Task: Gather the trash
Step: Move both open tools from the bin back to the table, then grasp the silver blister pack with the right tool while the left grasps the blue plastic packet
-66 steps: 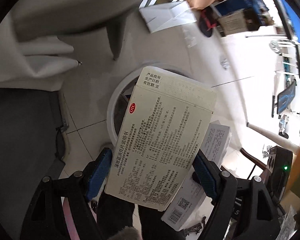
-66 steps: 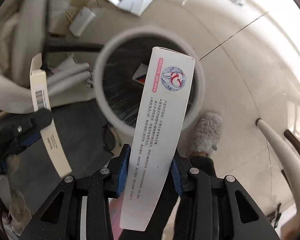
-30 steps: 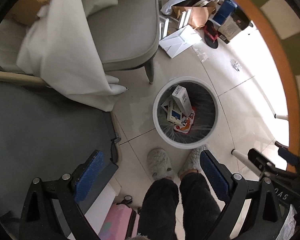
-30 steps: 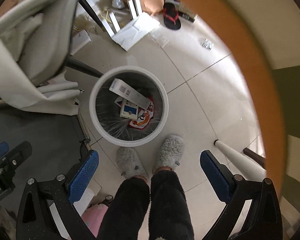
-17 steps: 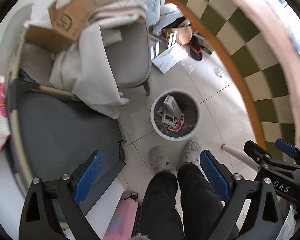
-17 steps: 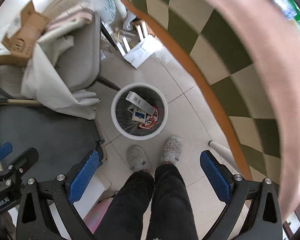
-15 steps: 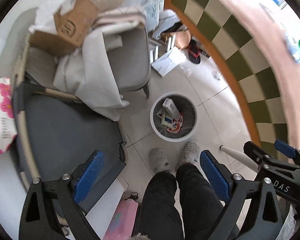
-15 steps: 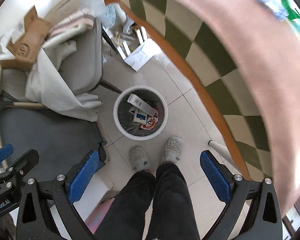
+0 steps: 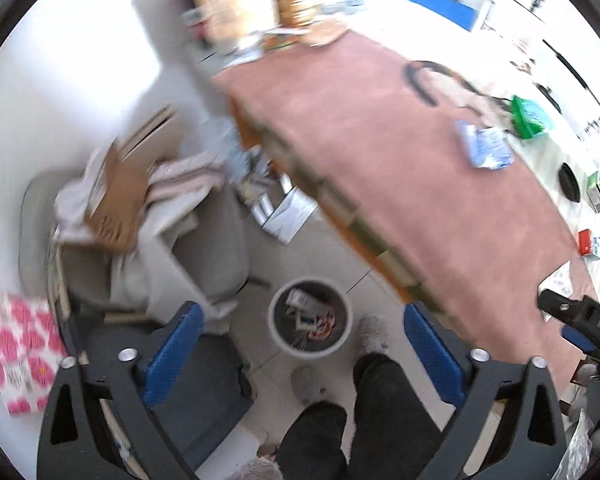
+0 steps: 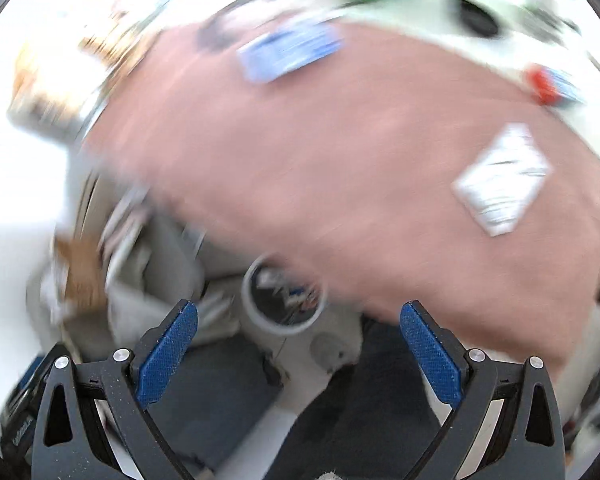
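Note:
A round white trash bin [image 9: 278, 332] stands on the tiled floor and holds several small boxes and wrappers. It shows blurred in the right wrist view [image 10: 252, 308]. My left gripper [image 9: 300, 344] is open and empty, high above the bin. My right gripper [image 10: 298, 344] is open and empty, also high up. On the pink table top [image 9: 400, 152] lie a blue packet [image 9: 485, 149], a green packet [image 9: 529, 117], a red-and-blue box [image 9: 590, 243] and a white leaflet [image 10: 502, 178].
A grey chair [image 9: 204, 248] draped with white cloth and cardboard [image 9: 120, 204] stands left of the bin. A grey mat [image 9: 204, 384] lies at the lower left. The person's legs and slippers [image 9: 374, 332] are beside the bin. Both views are motion-blurred.
Both grippers let their boxes go into the bin, opened, then rose and tilted up. The pink table top with its litter has come into view and the bin looks smaller.

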### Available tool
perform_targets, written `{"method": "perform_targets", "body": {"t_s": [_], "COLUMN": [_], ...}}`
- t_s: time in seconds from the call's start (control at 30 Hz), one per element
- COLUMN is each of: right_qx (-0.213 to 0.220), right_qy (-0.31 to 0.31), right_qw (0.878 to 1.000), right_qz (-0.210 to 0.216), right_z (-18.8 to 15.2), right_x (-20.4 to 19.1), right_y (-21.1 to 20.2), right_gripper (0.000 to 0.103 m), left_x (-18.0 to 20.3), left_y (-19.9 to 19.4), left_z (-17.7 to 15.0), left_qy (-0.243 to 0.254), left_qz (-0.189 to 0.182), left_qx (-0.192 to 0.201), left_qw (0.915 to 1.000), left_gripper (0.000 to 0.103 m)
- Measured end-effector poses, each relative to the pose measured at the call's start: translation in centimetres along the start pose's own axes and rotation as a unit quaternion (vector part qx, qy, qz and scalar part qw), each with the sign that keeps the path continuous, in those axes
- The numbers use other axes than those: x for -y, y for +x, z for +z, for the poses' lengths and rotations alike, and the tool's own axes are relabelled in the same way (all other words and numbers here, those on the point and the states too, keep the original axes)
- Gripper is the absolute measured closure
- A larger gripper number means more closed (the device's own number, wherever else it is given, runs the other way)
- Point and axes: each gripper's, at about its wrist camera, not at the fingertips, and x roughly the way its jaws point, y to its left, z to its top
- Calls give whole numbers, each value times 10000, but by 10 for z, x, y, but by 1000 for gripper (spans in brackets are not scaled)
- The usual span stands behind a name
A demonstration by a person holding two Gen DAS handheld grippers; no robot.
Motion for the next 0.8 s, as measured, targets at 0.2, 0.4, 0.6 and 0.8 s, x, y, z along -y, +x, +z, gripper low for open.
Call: {"method": "perform_targets", "body": {"t_s": [0.2, 0.4, 0.6, 0.8], "right_qx": [-43, -507, -280, 91], "right_qy": [1572, 2083, 1719, 816], "right_qw": [9862, 9736, 9765, 9895], "right_qz": [-513, -779, -1266, -1187], "right_z": [75, 107, 112, 138], "right_x": [138, 185, 157, 127], "right_y": [8, 64, 76, 65], "right_gripper": [1, 1, 32, 34], "left_x": [89, 147, 162, 170], "left_y": [31, 69, 91, 110], "left_z": [59, 88, 104, 128], "left_qy": [526, 968, 1032, 835], "left_qz": [129, 333, 355, 98], "left_qx": [-165, -490, -727, -905], "left_qw": [9984, 9935, 9914, 9923], "left_gripper": [0, 0, 0, 0]}}
